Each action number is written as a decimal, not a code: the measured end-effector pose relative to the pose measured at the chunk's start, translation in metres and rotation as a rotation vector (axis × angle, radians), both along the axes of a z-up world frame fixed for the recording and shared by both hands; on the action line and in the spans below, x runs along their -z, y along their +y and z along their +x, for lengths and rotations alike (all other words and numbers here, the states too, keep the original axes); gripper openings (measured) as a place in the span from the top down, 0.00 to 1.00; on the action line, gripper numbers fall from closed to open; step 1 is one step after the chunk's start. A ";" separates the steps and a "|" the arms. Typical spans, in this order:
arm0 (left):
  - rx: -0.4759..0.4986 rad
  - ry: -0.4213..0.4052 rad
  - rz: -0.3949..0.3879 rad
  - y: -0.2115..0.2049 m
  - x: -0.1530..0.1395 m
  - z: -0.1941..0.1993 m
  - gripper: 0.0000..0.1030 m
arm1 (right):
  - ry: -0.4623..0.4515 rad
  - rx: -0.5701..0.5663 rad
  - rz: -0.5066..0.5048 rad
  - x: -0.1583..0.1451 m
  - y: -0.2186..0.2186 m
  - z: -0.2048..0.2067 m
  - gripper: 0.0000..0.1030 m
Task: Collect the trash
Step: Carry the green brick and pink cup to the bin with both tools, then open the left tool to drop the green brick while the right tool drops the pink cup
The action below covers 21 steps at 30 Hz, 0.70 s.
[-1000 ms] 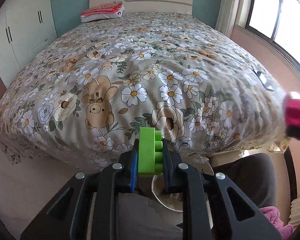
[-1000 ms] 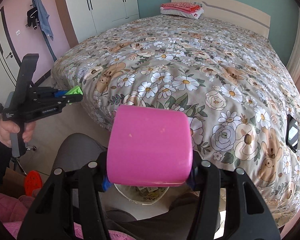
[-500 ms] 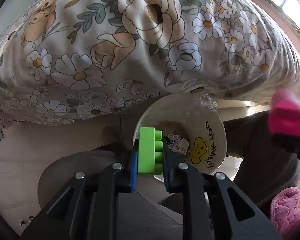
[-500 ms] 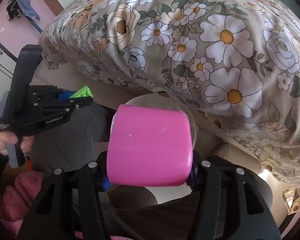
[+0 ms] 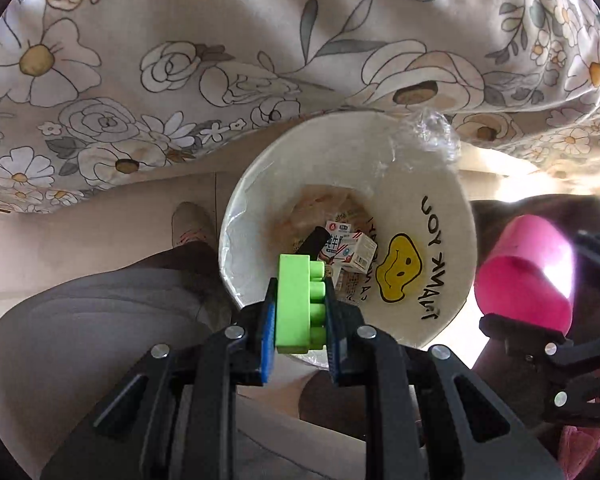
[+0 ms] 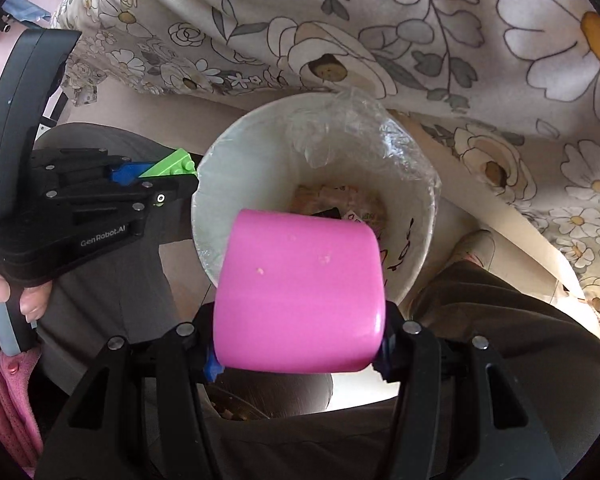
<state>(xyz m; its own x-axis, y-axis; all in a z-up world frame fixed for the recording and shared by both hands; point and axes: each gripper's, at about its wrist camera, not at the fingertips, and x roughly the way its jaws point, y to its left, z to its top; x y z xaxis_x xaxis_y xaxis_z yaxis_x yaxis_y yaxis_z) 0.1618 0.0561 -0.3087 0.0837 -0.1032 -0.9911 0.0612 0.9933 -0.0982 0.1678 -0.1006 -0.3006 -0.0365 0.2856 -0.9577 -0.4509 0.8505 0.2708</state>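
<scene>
Partly, bin [image 6: 220, 168] contents behind pink cup [image 6: 300, 296].

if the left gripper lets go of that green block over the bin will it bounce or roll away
Probably not. The green block looks like rigid, light plastic with flat faces and studs, so it should land rather than roll. It hangs over the near rim of the lined bin, so a drop could clip the edge.

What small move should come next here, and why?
Probably open the left gripper to drop the green brick. It is clamped between the fingers and appears to hang over the lined bin, which already holds cartons. The right gripper grips the pink cup nearby.
</scene>
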 end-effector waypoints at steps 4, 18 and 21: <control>-0.008 0.046 -0.018 -0.004 0.015 0.005 0.78 | 0.042 0.007 -0.019 0.020 0.005 0.005 0.46; -0.029 0.214 -0.080 -0.022 0.073 0.019 0.78 | 0.161 0.052 -0.103 0.080 0.018 0.023 0.46; -0.054 0.236 -0.104 -0.022 0.082 0.022 0.78 | 0.174 0.061 -0.122 0.092 0.021 0.027 0.46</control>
